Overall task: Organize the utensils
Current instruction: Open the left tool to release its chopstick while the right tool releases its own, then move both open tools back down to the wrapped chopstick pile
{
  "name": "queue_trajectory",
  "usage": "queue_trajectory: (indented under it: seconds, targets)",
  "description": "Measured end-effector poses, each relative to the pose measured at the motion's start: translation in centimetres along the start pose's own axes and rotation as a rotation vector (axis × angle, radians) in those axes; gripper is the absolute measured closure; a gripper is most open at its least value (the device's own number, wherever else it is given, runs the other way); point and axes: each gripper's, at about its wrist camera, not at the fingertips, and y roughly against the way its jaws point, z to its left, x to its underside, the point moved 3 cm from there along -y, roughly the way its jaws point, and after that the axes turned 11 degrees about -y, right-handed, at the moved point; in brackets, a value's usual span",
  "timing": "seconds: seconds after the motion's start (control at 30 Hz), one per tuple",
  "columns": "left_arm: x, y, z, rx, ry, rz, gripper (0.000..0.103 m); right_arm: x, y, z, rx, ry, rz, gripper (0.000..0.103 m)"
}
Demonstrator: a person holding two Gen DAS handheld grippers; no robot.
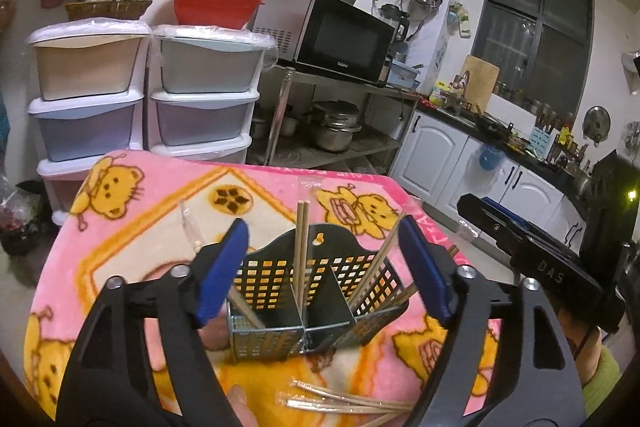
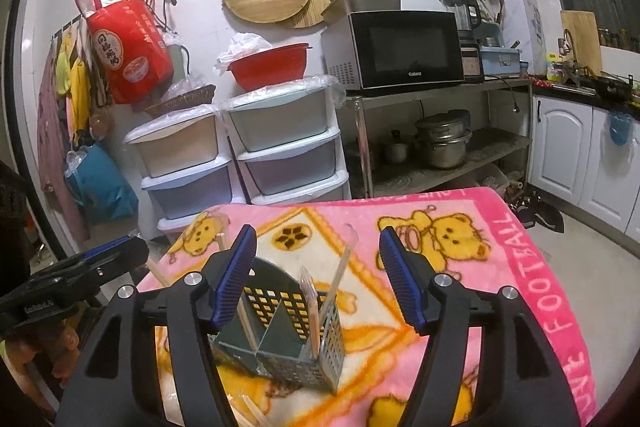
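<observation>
Both the left gripper [image 1: 320, 267] and right gripper [image 2: 318, 275] hang with jaws apart and empty above the caddy [image 1: 308, 303] on the blanket [image 1: 132, 227], so I'd dip for the loose chopsticks [image 1: 344, 403] near its front, which only the left view shows clearly.

Left gripper [image 1: 324, 267], right gripper [image 2: 318, 277]: black frames, ribbed blue pads [image 2: 236, 277], silver screws; "DAS" marking; green sleeve [image 1: 604, 375].
</observation>
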Motion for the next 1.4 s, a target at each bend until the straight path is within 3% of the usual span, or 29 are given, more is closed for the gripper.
queue_trajectory:
  seconds: [0.23, 0.77, 1.4]
  targets:
    - [0.3, 1.2, 0.2, 0.001, 0.015, -0.022, 0.011, 0.7, 1.3, -0.5, 0.006, 0.003, -0.013, 0.031]
    - [1.6, 4.8, 0.6, 0.006, 0.051, -0.058, 0.011, 1.7, 4.6, 0.3, -0.006, 0.036, -0.026, 0.027]
    - [4.2, 6.8, 1.3, -0.004, 0.083, -0.043, 0.011, 4.1, 6.3, 0.4, -0.013, 0.041, 0.008, 0.027]
